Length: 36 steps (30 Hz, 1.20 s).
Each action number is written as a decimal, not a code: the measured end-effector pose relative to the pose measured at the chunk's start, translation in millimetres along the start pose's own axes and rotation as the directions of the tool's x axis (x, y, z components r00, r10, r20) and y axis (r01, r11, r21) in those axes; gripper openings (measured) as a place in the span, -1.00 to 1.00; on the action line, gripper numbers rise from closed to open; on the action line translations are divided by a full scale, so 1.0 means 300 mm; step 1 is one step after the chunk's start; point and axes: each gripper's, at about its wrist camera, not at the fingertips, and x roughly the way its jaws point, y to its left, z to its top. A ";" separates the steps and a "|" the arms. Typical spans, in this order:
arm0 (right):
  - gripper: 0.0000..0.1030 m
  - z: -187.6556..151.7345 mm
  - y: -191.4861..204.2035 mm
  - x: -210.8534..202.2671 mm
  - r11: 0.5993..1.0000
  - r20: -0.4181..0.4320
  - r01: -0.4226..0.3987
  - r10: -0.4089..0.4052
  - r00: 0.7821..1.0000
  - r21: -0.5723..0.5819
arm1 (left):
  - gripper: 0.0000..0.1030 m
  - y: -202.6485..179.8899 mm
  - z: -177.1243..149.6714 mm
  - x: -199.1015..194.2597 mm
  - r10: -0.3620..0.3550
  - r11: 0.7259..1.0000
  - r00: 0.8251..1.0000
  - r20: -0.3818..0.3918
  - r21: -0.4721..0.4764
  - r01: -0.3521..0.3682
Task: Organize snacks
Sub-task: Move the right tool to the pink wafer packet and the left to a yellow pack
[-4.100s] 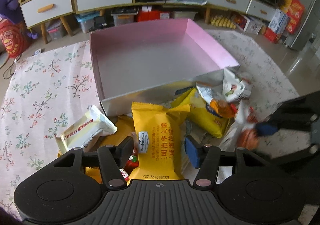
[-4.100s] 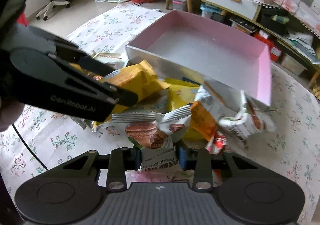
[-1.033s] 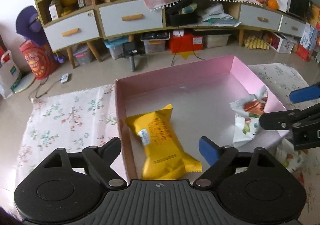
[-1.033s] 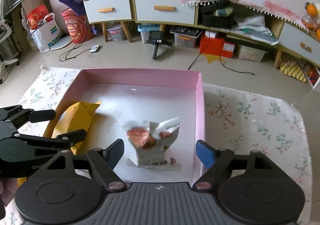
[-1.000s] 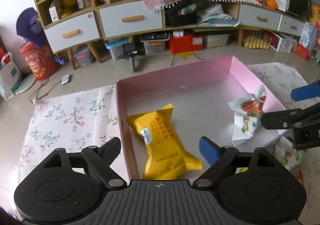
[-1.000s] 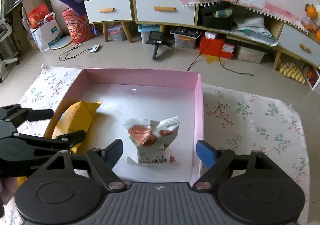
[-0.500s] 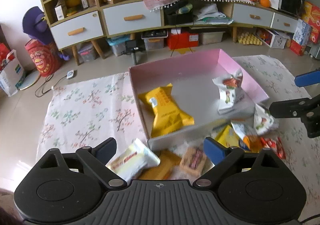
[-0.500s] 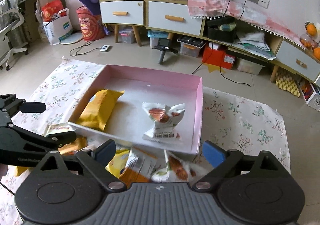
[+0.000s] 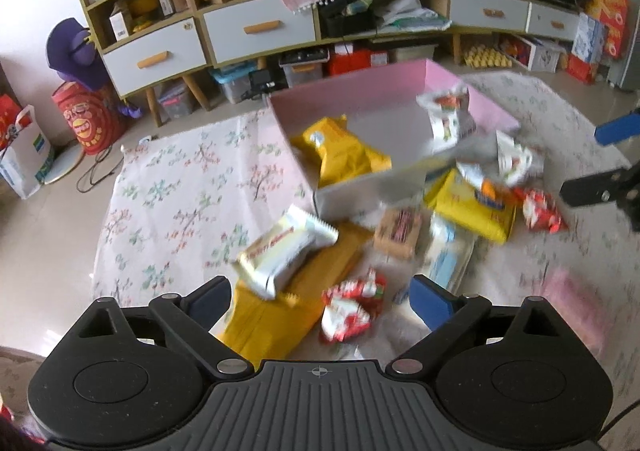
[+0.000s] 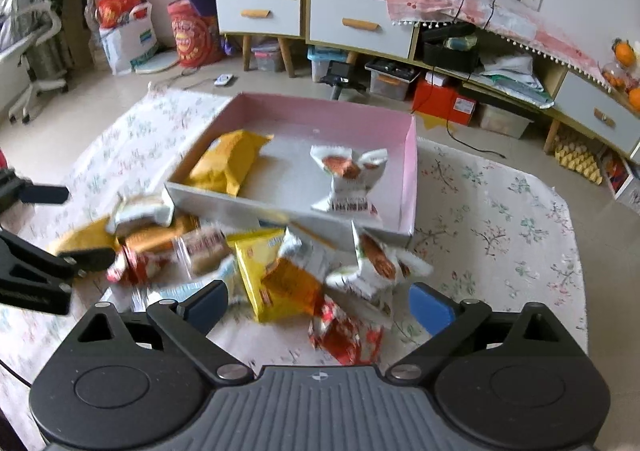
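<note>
We held the left gripper (image 9: 320, 297) and the right gripper (image 10: 318, 301) above the loose snack pile (image 10: 280, 271) on the floral cloth (image 9: 180, 187), both with jaws spread wide after just opening and nothing between them. The pink box (image 10: 408, 155) lay beyond the pile, the yellow packet (image 10: 228, 167) at its left side and the white cookie packet (image 10: 348, 179) near its right wall.

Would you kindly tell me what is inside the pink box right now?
The pink box holds two snacks: a yellow packet at its left side and a white pecan packet toward the right. The near wall hides a strip of the floor.
</note>
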 end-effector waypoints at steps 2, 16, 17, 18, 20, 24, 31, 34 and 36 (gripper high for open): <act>0.58 -0.021 0.006 -0.004 1.000 -0.003 0.000 0.000 1.000 -0.015 | 0.88 0.004 -0.032 -0.001 0.004 1.000 1.000 -0.007 0.014 -0.004; 0.58 -0.174 0.091 0.008 0.990 -0.026 -0.042 0.039 0.999 -0.132 | 0.88 0.091 -0.227 0.005 0.027 0.996 0.999 -0.024 0.084 -0.025; 0.58 -0.182 0.095 0.007 0.990 -0.028 -0.047 0.044 0.999 -0.134 | 0.88 0.101 -0.237 0.007 0.026 0.996 0.999 -0.028 0.083 -0.024; 0.58 -0.189 0.098 0.008 0.989 -0.031 -0.055 0.051 0.998 -0.136 | 0.88 0.112 -0.247 0.009 0.024 0.997 0.999 -0.032 0.079 -0.021; 0.58 -0.204 0.103 0.015 0.988 -0.040 -0.064 0.059 0.997 -0.140 | 0.88 0.129 -0.263 0.011 0.016 0.997 0.999 -0.036 0.072 -0.013; 0.58 -0.231 0.119 0.038 0.984 -0.064 -0.066 0.056 0.996 -0.164 | 0.88 0.150 -0.290 0.024 0.006 0.997 0.999 -0.051 0.075 -0.002; 0.58 -0.245 0.142 0.070 0.980 -0.110 -0.081 0.062 0.992 -0.181 | 0.88 0.173 -0.275 0.044 -0.014 0.994 1.000 -0.016 0.105 0.016; 0.58 -0.248 0.146 0.082 0.981 -0.143 -0.088 0.063 0.988 -0.174 | 0.88 0.183 -0.257 0.057 -0.022 0.992 1.000 0.005 0.120 0.021; 0.58 -0.253 0.146 0.088 0.982 -0.161 -0.095 0.068 0.985 -0.165 | 0.88 0.189 -0.244 0.070 -0.034 0.992 0.999 0.010 0.123 0.032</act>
